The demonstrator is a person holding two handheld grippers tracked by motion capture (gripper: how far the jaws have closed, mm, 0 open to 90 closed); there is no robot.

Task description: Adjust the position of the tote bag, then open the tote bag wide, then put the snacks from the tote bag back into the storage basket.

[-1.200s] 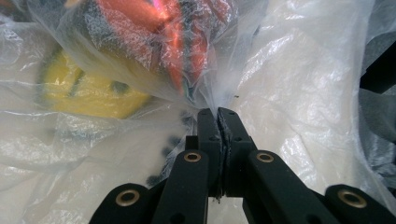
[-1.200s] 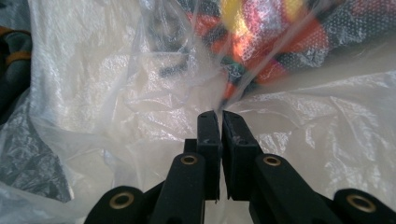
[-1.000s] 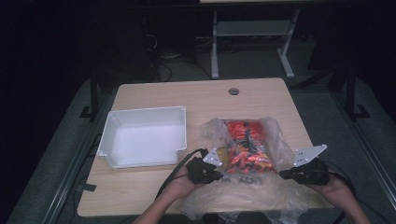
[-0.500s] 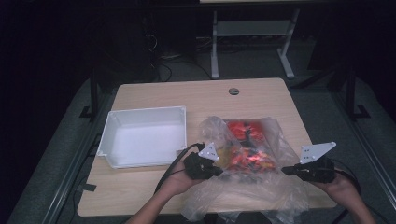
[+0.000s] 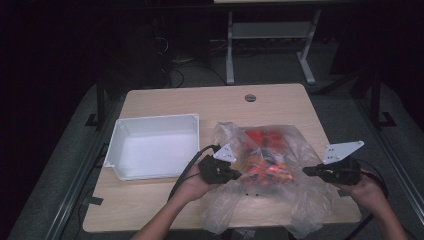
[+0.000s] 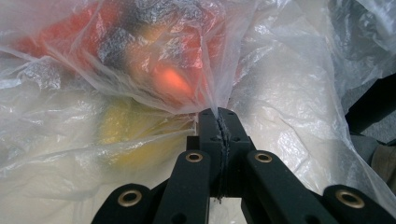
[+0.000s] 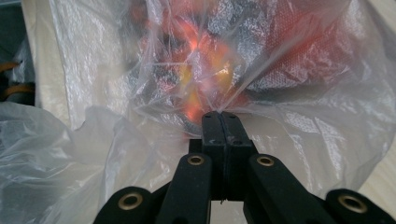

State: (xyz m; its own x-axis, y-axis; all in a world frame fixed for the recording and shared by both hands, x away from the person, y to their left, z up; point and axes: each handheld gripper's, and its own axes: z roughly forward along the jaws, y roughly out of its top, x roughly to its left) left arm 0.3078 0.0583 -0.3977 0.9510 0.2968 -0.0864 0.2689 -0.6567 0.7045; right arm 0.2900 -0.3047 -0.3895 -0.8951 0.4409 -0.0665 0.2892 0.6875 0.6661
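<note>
From the high view, a clear plastic bag (image 5: 270, 170) lies on the near right part of the counter (image 5: 210, 102), its loose end spilling over the near edge, and a red snack packet (image 5: 265, 155) shows through the film near the bag's middle. The left tool (image 5: 239, 175) comes in from the bag's left side and the right tool (image 5: 306, 171) from its right side, each held in a hand that rises from the bottom of the frame; both are clamped on the bag's film, which is pulled up between them. A white tray (image 5: 120, 145) sits on the left part of the counter, just beside the bag, and a small round hole cover (image 5: 250, 97) lies near the far edge. In the left gripper view, the left tool (image 6: 218, 119) has its jaws pressed fully together on a pinch of the plastic bag (image 6: 289, 93) — the film fans out taut from the tips, and the red snack packet (image 6: 163, 70) glows orange and red behind it, with a yellow patch lower down. In the right gripper view, the right tool (image 7: 221, 119) is likewise closed tight on a fold of the plastic bag (image 7: 93, 154), the film stretched away from its tips — the red snack packet (image 7: 224, 51) sits just beyond, blurred through the wrinkled film.
</note>
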